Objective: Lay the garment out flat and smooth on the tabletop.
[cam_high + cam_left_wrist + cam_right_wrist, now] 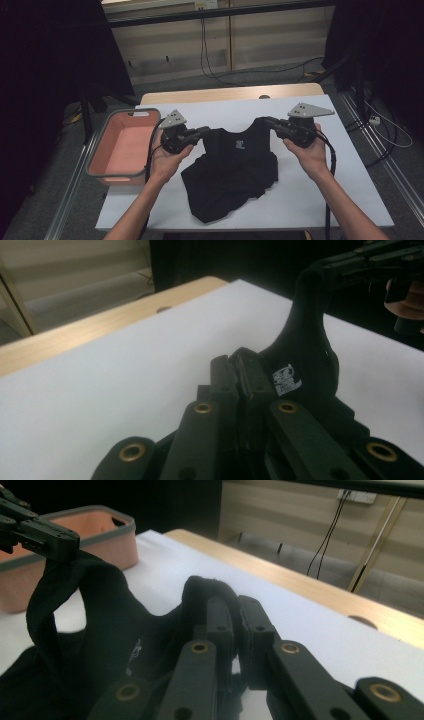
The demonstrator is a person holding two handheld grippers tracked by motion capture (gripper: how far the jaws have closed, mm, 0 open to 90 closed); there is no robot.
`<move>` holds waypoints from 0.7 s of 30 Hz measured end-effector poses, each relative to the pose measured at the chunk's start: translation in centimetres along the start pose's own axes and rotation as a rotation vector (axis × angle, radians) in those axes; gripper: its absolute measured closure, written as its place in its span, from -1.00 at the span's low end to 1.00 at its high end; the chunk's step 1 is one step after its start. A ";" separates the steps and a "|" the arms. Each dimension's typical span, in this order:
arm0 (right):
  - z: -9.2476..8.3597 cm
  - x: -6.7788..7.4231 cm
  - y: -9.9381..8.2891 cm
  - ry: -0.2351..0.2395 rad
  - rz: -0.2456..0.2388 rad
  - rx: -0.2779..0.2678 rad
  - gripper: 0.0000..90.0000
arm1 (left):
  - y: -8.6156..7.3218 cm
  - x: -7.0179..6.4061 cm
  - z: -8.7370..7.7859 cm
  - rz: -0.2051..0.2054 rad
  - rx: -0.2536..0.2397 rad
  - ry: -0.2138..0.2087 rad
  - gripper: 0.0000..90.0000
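Note:
A black sleeveless top point(232, 170) with a small white label point(287, 379) hangs between my two grippers, its hem bunched on the white table point(225, 107). My left gripper point(206, 131) is shut on the garment's left shoulder strap. My right gripper point(266, 121) is shut on the right shoulder strap point(200, 592). In the left gripper view the closed jaws pinch black cloth point(305, 347), and the right gripper point(370, 262) shows at the upper right holding the other strap. In the right gripper view the left gripper point(40, 530) grips the strap at the upper left.
A pink basket with a grey rim point(122, 145) stands at the table's left edge, also seen as the basket point(95, 532) in the right gripper view. Bare wood point(230, 93) runs along the table's far side. Cables point(210, 60) trail on the floor beyond.

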State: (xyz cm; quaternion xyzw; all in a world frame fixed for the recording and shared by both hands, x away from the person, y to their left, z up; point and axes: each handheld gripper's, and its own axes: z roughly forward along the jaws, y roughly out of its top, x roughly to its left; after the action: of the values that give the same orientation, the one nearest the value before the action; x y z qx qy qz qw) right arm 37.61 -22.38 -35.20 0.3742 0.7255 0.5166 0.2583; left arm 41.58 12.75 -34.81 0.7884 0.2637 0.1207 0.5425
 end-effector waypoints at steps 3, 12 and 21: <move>-0.1 -0.3 0.6 -0.001 -0.003 -0.013 0.90 | 0.7 0.2 -0.2 0.009 -0.010 0.010 0.93; -0.6 -1.5 4.4 -0.001 0.006 -0.086 0.90 | 4.8 1.3 -1.1 0.020 -0.086 0.061 0.93; -0.2 -2.3 7.3 -0.012 -0.006 -0.117 0.90 | 6.9 2.6 -1.1 0.015 -0.120 0.105 0.93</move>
State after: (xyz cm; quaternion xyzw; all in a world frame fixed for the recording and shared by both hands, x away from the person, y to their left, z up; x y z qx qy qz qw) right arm 40.79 -23.03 -28.25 0.3592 0.6935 0.5552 0.2860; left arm 45.17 13.16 -28.25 0.7489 0.2780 0.1814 0.5735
